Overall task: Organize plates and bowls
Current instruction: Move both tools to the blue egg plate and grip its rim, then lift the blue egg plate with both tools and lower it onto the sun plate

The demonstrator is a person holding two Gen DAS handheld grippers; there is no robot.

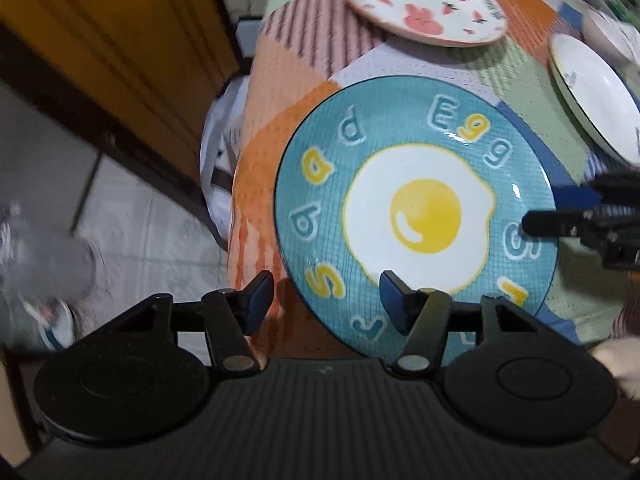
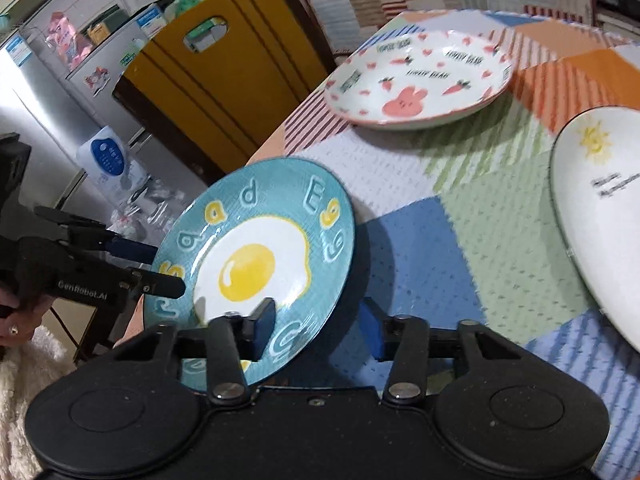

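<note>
You bracket the egg plate [image 1: 416, 216] at the table's [image 2: 460, 184] corner with both tools. The left gripper [image 1: 326, 300] straddles the near rim at the frame's bottom, jaws apart, not yet pressing; the right gripper [image 2: 320, 326] straddles the opposite rim, likewise unclamped. The plate looks tilted, overhanging the edge at left. The bunny plate [image 2: 420, 80] sits upper right, a white plate [image 2: 592, 208] far right, bare cloth between.
</note>
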